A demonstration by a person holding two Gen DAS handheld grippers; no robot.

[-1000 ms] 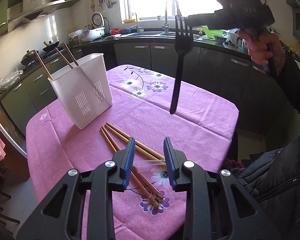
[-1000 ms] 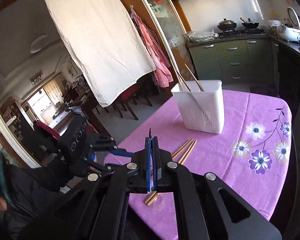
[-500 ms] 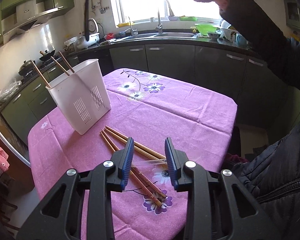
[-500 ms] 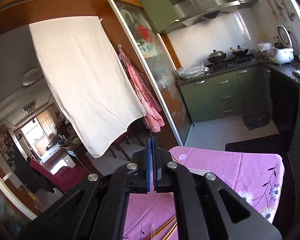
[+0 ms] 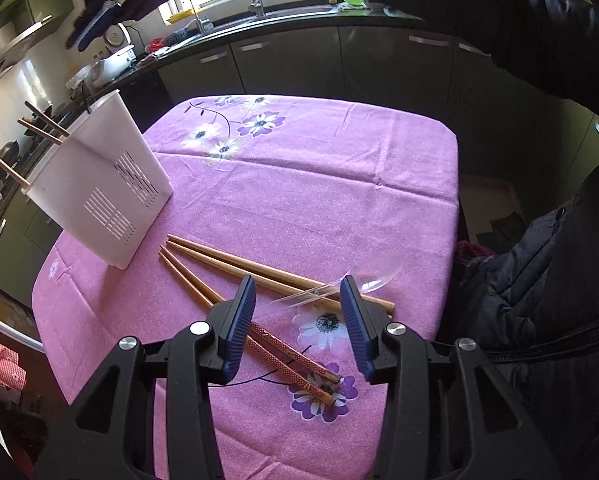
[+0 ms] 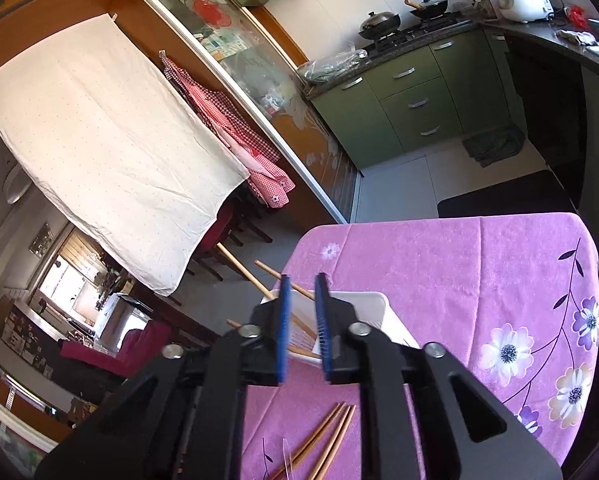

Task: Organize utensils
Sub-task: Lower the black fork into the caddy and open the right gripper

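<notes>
The left gripper (image 5: 297,294) hangs part-open over the clear spoon (image 5: 363,280) and chopsticks (image 5: 259,272) on the pink cloth (image 5: 299,184), jaws just widening, empty. The right gripper (image 6: 301,292), newly parted, hovers empty above the white holder (image 6: 383,316).

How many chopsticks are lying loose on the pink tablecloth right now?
4. Two plain chopsticks lie side by side near the white holder; two patterned chopsticks run under the left gripper. Three more stand in the holder; others may be hidden.

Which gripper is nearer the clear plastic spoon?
Left. The left gripper hangs open right over the clear plastic spoon; the right gripper is above the white holder.
</notes>
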